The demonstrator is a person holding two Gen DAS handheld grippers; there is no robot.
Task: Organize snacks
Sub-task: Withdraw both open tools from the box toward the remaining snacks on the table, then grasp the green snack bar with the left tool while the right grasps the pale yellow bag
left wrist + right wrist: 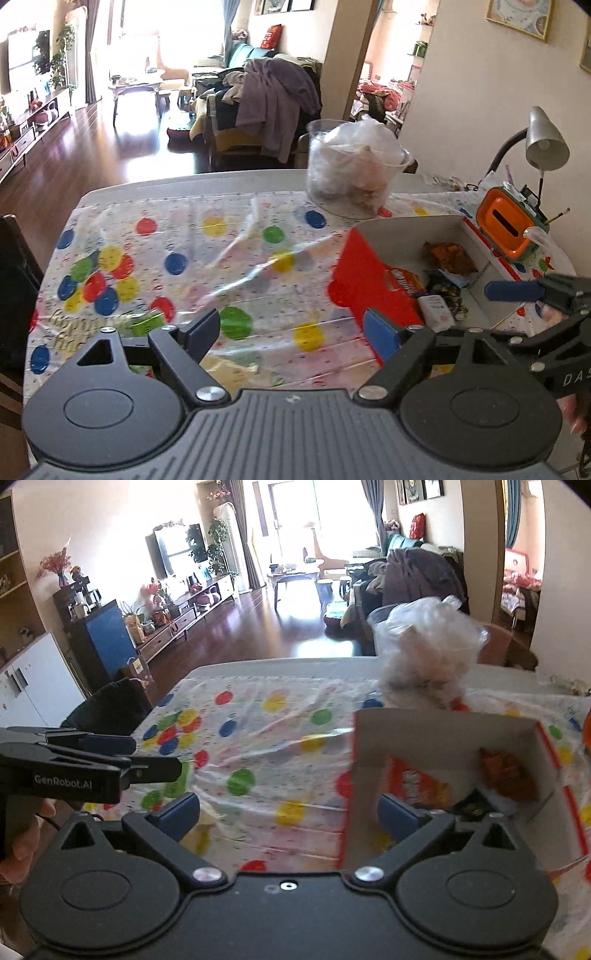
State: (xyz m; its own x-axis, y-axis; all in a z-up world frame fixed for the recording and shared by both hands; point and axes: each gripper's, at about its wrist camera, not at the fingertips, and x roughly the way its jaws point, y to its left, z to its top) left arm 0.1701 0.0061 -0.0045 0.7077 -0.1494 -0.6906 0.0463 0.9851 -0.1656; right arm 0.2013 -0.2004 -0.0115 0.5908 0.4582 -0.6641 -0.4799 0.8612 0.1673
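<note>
A red and white cardboard box point(364, 280) sits on the table at the right, also in the right wrist view point(436, 734). It holds several snack packets: a brown one point(450, 256), an orange one point(404, 280), a dark one point(448, 293) and a small white one point(436, 308). My left gripper point(291, 334) is open and empty, just left of the box's near corner. My right gripper point(291, 814) is open and empty, its right finger by the box's front wall. The right gripper also shows at the right edge of the left wrist view point(517, 291).
A clear plastic bucket point(351, 166) stuffed with plastic bags stands behind the box. An orange container point(508, 229) and a desk lamp point(545, 138) are at the far right. The table has a dotted cloth point(207, 258) under clear film. A dark chair point(110, 705) is at the left.
</note>
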